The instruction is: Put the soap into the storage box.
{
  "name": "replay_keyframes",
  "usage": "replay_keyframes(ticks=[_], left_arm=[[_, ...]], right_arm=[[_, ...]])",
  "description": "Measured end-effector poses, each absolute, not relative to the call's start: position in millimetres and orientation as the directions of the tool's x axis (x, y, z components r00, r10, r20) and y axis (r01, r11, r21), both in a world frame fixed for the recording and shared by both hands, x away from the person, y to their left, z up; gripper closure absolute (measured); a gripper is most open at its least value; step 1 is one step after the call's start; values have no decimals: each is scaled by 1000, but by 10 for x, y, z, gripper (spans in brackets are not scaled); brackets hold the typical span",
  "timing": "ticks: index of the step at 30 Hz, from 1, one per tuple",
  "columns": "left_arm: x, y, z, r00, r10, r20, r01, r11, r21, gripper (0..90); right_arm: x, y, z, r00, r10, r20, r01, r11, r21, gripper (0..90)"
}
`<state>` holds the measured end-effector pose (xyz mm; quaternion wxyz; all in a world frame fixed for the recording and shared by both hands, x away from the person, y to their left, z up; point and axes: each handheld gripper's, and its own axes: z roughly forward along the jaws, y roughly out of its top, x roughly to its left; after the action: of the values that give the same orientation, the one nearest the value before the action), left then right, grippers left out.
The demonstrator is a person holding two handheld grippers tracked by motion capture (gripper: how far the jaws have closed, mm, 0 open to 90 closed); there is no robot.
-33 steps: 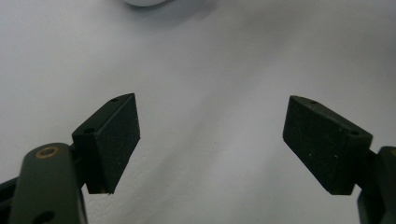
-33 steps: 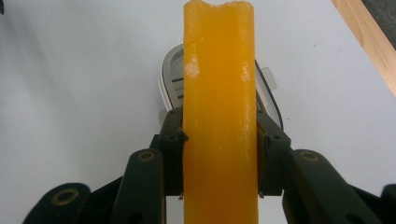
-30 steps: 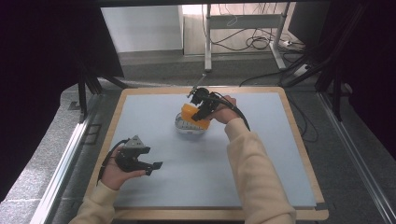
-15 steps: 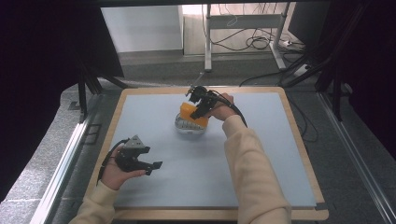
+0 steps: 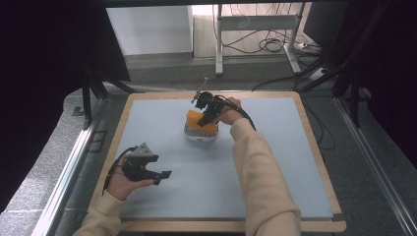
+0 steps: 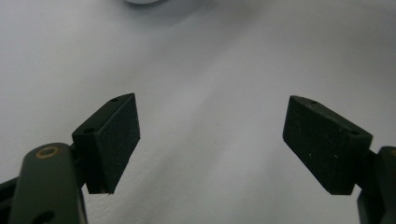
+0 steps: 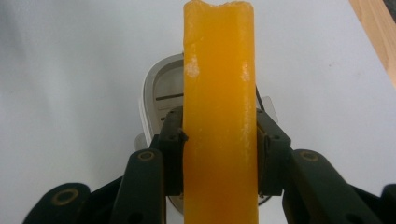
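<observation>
Right claw (image 5: 207, 114) lower now, clamped on orange block (image 7: 219, 116) over white dish (image 5: 200, 133), desk (image 5: 275, 162) centre-rear; left claw (image 6: 210, 140) apart, unmoved, front-left.

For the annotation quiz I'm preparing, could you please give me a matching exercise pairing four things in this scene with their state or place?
Things:
1. left gripper
2. right gripper
3. orange block
4. white holder

States:
A. stands mid-table, under the block
B. clamped upright between black pads
C. open, nothing between its jaws
D. shut on something orange

Pairs: 1-C, 2-D, 3-B, 4-A
</observation>
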<state>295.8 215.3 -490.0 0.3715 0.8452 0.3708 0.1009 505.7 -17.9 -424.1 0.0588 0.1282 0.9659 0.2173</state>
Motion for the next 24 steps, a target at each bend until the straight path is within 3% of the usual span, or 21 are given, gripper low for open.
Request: replay_keyframes(ticks=[16,17,19,20,21,24], left_arm=[[2960,2155,-4904,706,700,-107,551,-447,705,186],[2961,2156,-4903,706,700,-107,550,-448,705,186],[2961,2153,-4905,706,700,-108,551,-447,705,186],[2959,2151,-4906,706,700,-109,551,-447,704,186],[2958,2149,-4906,707,698,-108,550,-449,704,185],[2955,2140,-4905,710,696,-108,550,-451,703,184]], right_arm=[[5165,-138,-4427,-974,224,-24,195,894,404,607],[5170,-145,-4417,-972,234,-28,200,882,427,582],[5173,-164,-4357,-959,272,-78,203,853,481,448],[5173,-164,-4357,-959,272,-78,203,853,481,448],[5156,-171,-4331,-942,308,-133,208,848,488,362],[5149,-192,-4308,-929,339,-148,225,835,502,330]])
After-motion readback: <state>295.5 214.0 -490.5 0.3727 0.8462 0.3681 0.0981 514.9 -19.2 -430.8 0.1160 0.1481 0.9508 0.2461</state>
